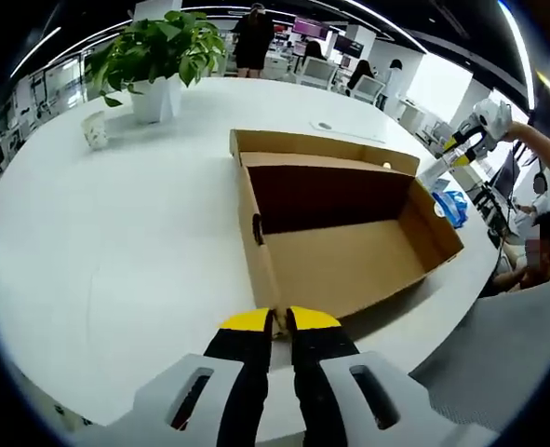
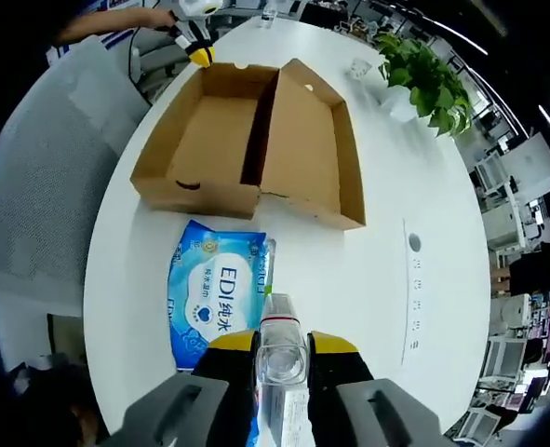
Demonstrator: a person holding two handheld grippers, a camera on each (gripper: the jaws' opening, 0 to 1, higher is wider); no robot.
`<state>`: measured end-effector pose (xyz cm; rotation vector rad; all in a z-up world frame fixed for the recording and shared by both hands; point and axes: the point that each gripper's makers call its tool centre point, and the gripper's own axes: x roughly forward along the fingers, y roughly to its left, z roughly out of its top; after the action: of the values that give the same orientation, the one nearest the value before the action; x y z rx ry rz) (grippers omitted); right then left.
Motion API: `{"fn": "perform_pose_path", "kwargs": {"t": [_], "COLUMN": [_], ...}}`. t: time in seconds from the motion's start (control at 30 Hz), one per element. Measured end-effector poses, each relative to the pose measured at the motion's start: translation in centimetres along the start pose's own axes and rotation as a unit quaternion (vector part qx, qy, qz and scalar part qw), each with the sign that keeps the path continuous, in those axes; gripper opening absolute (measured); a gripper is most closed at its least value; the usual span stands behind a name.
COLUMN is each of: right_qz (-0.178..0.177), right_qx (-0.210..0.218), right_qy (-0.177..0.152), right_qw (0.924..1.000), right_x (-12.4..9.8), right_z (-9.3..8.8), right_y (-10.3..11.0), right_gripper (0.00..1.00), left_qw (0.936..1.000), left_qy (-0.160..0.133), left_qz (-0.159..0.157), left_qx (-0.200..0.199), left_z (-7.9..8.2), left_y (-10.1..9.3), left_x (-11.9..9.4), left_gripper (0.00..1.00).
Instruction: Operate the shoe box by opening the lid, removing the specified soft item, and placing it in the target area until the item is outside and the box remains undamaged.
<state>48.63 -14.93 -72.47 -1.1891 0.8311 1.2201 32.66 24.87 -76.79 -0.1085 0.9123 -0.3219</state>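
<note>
**Steadying the box with the wipes already out**

My left gripper (image 1: 280, 321) was pinched shut on the rim of the near end wall of the shoe box (image 1: 349, 265). The box stood open on the white table (image 1: 116, 233) with its lid folded flat behind it and nothing inside. The soft item, a blue pack of wipes (image 2: 214, 293), lay flat on the table just beside the box's long wall, fully outside it.

My right gripper (image 2: 281, 343) hung above that pack. Its jaws were closed on a clear bottle (image 2: 279, 363), whose cap pointed out past the fingertips.

As I judged it, the removal itself was done. What was left was to finish cleanly without hurting the cardboard. The left grip needed to be light, enough to stop the box sliding and not enough to crease or tear the thin wall. Any release should be a straight opening of the jaws with no twist.

With the right I would have kept the bottle clear of the box wall and brought it down slowly so it did not knock the pack. The potted plant (image 1: 158, 56) stood well apart and was no concern.
</note>
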Motion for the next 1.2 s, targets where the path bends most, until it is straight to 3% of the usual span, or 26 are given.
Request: {"fn": "perform_pose_path", "kwargs": {"t": [0.3,0.53,1.2], "right_qz": [0.021,0.029,0.051], "right_qx": [0.014,0.024,0.041], "right_qy": [0.032,0.038,0.059], "right_qw": [0.9992,0.9986,0.9962], "right_x": [2.5,3.7,5.0], "right_z": [-0.8,-0.6,-0.9], "right_y": [-1.3,-1.9,-1.9], "right_gripper": [0.16,0.16,0.16], "left_qw": [0.9997,0.9996,0.9994], "left_qy": [-0.001,-0.001,0.000], "left_qz": [0.012,0.014,0.014], "left_qx": [-0.020,-0.024,-0.031], "left_z": [0.0,-0.1,-0.1], "left_y": [0.0,0.1,0.2], "left_x": [0.0,0.0,0.1], "left_gripper": [0.04,0.04,0.04]}}
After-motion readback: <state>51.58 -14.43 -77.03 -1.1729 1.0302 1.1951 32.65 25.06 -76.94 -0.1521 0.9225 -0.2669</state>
